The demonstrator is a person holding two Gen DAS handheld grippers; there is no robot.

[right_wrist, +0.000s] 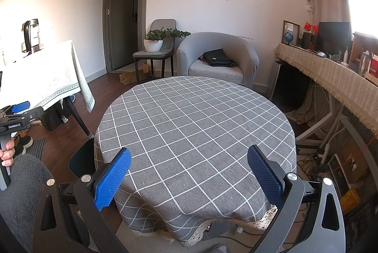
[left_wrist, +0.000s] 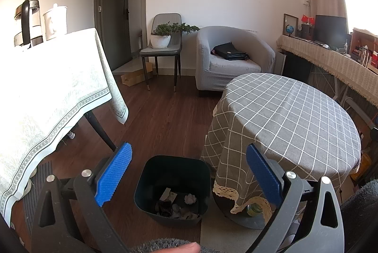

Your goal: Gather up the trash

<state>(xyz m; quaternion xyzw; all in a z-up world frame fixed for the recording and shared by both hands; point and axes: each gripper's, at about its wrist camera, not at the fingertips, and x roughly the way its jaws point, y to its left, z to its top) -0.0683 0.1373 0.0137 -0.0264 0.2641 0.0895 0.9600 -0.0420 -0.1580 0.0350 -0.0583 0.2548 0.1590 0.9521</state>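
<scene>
So the left hand-held gripper (left_wrist: 187, 172) is hanging over the floor with its 2 blue pads (left_wrist: 113, 174) spread wide and nothing between them. Right below it sits the dark trash bin (left_wrist: 173, 187) on the wood floor (left_wrist: 165, 116), just beside the round table (left_wrist: 283, 111) with the grey checked cloth. Inside the bin you can see trash (left_wrist: 176, 203): some crumpled paper, a flat scrap and a dark lump, all resting on the bottom. Can't really make out what each piece is. Under the lace edge of the cloth a small greenish jar (left_wrist: 254, 209) peeks out by the table base.

The right hand-held gripper (right_wrist: 189, 175) is wide open too, holding nothing, and hovers over the near edge of the same table, whose top shows only the cloth from this view. A corner of the bin shows at the table's left. Far left in the right wrist view, a hand (right_wrist: 7, 153) in a fuzzy grey sleeve (right_wrist: 23, 182) grips the handle of the other gripper. A second table with a pale patterned tablecloth (left_wrist: 47, 92) stands to the left
</scene>
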